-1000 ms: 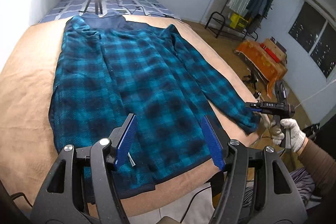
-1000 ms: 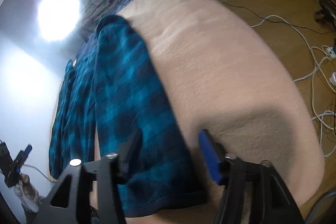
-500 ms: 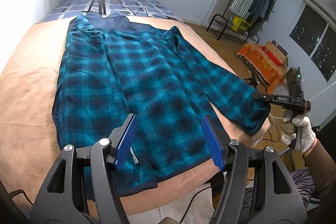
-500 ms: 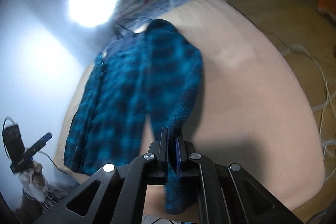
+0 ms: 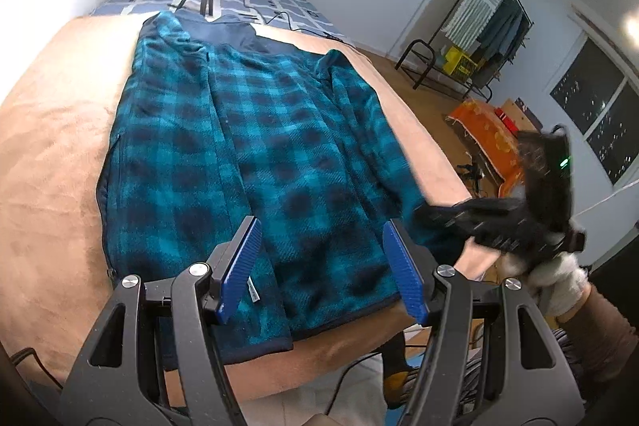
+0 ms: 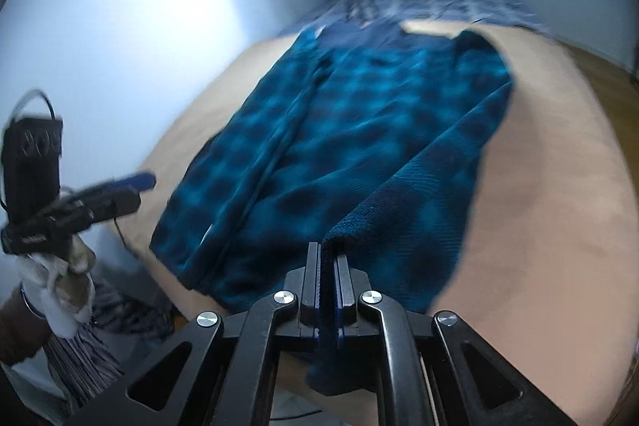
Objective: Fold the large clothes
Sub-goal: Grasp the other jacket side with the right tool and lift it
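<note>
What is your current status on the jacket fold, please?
Right claw shut on sleeve, lifted off tan blanket. Left claw open over plaid jacket hem, holding nothing. Jacket flat, unfolded. Nothing in the way.

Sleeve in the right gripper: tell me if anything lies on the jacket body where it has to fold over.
Nothing visible does. The right gripper is shut on the sleeve, and the jacket lies flat on the bed with nothing on its front. The left gripper hangs open above the hem, not touching it.
</note>
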A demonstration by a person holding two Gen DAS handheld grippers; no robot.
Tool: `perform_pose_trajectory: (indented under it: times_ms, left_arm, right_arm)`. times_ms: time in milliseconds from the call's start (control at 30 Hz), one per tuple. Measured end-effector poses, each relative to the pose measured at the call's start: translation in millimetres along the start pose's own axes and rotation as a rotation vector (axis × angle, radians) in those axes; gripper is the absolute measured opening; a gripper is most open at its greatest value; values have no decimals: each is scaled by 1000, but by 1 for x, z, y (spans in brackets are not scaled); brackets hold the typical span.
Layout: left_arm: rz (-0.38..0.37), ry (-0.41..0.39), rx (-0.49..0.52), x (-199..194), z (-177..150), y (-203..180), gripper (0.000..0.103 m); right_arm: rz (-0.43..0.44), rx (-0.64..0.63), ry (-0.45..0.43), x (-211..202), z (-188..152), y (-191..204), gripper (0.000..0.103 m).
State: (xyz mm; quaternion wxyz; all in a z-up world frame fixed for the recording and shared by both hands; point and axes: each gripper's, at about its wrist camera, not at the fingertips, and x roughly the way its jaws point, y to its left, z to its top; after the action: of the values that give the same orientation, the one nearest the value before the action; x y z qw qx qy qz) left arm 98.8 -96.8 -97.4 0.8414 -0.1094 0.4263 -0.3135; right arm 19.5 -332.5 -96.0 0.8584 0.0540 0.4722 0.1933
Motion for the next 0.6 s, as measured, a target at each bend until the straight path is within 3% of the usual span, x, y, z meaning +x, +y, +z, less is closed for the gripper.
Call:
perform_pose_trajectory:
  times_ms: [100, 200, 233, 267, 300, 333, 367, 433, 600]
  left_arm:
    - [-19, 9, -46, 3, -3, 6, 65]
    - [-33, 23, -75, 7, -8, 10, 65]
    - [-42, 31, -80, 9, -10, 10, 65]
    - [-48, 38, -83, 11, -11, 10, 65]
    - [-57, 48, -90, 15, -13, 10, 65]
    - [-70, 60, -102, 19, -14, 10, 65]
    - [-82, 71, -115, 23, -15, 10, 65]
    - [-112, 99, -145, 34, -17, 10, 65]
    - [-159, 149, -192, 56, -15, 4, 65]
  right_arm:
    - [17, -62, 73, 32, 2, 17, 3]
    - [51, -47, 138, 50, 1, 19, 21]
    - [66, -38, 150, 51, 1, 17, 32]
    - [88, -33, 154, 48, 1, 15, 35]
    - [109, -37, 150, 43, 3, 13, 36]
    - [122, -36, 141, 36, 6, 10, 42]
    - [137, -27, 135, 31, 9, 6, 55]
    - [186, 18, 96, 16, 18, -8, 64]
    - [248, 120, 28, -4, 39, -43, 64]
